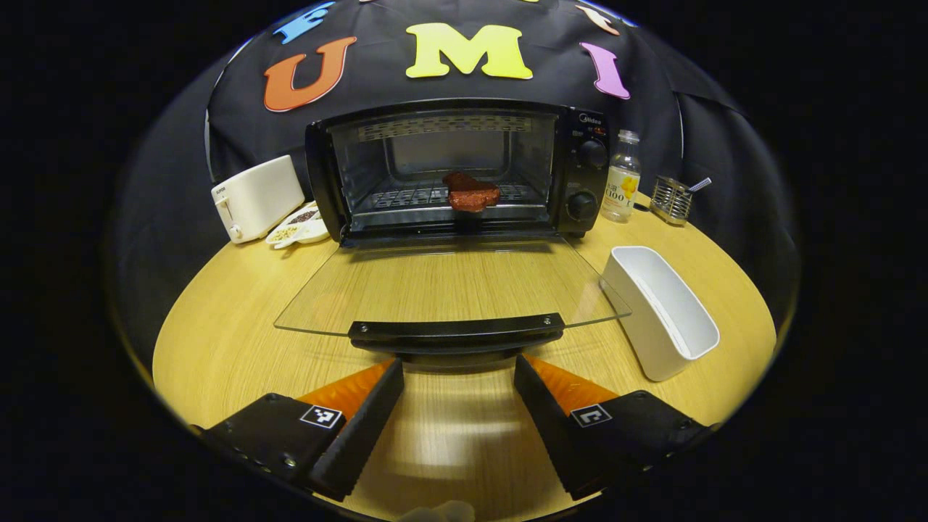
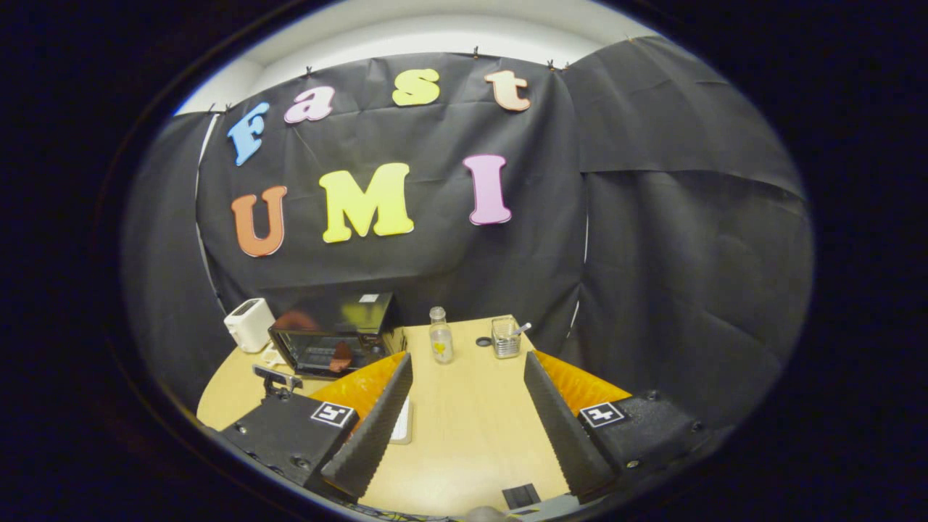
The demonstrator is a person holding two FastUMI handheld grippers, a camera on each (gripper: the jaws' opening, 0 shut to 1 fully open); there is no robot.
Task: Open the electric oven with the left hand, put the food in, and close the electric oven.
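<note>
Since the oven (image 1: pixel 464 170) stands with its glass door (image 1: pixel 449 290) folded flat over the table (image 1: pixel 217 319) and the meat (image 1: pixel 471 193) already lies on the rack inside, only the closing looks left to do. The left gripper (image 1: pixel 458 391) sits just short of the door handle (image 1: pixel 457 332), fingers apart and empty. The right gripper (image 2: pixel 467 413) hangs high above the table, well back, fingers likewise apart, holding nothing.
</note>
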